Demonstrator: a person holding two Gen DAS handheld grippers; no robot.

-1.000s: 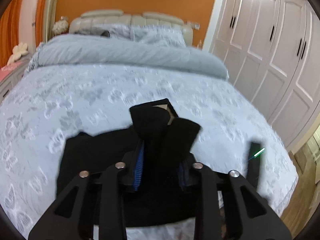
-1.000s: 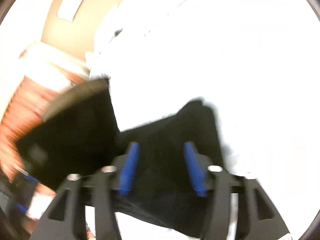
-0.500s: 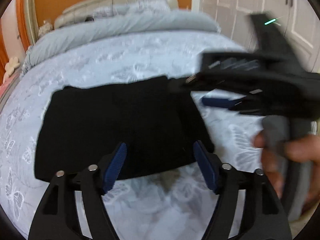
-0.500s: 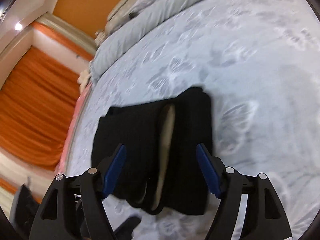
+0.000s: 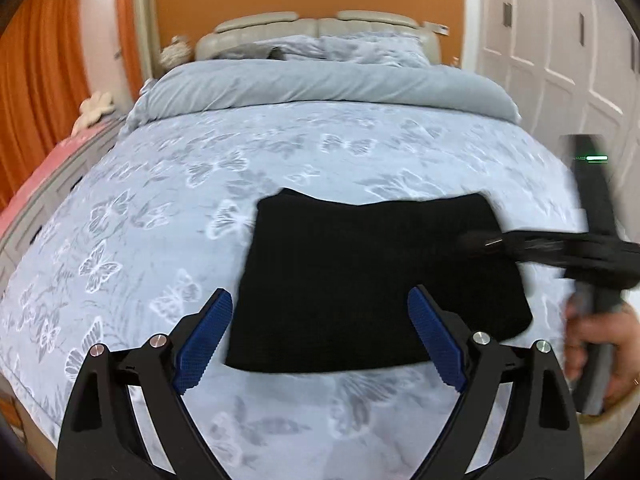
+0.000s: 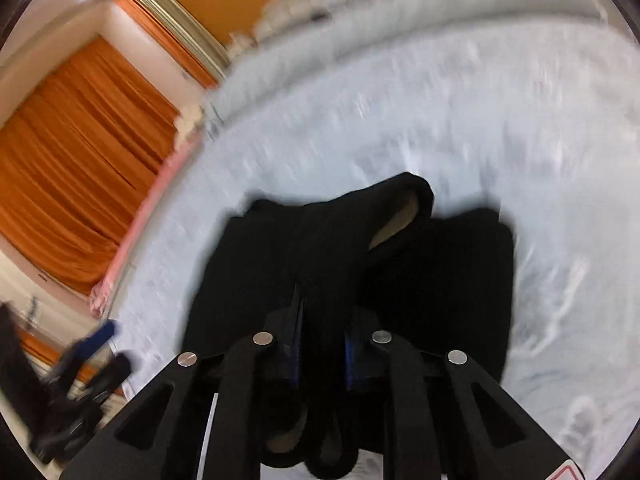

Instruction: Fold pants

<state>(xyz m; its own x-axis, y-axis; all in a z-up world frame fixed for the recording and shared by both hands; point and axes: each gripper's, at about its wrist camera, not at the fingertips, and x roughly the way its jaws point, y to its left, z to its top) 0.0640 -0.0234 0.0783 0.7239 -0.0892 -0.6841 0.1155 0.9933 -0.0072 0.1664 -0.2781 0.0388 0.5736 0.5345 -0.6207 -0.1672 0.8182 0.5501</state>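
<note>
The black pants lie folded in a rough rectangle on the bed. My left gripper hovers over their near edge with its jaws wide and still opening, the blue pads pressing on nothing. From the right, my right gripper reaches in blurred onto the pants' right side, held by a hand. In the right wrist view the right gripper is closing, its pads almost together with black cloth of the pants pinched between them. A raised fold shows tan lining.
The bed cover is pale blue with a butterfly print. A grey duvet and pillows lie at the headboard. White wardrobe doors stand on the right, orange curtains on the left. The bed's near edge runs just below the pants.
My left gripper let go of the pants, opened wide and drew back; the pants now lie flat and folded. My right gripper rolled and closed on the cloth.
</note>
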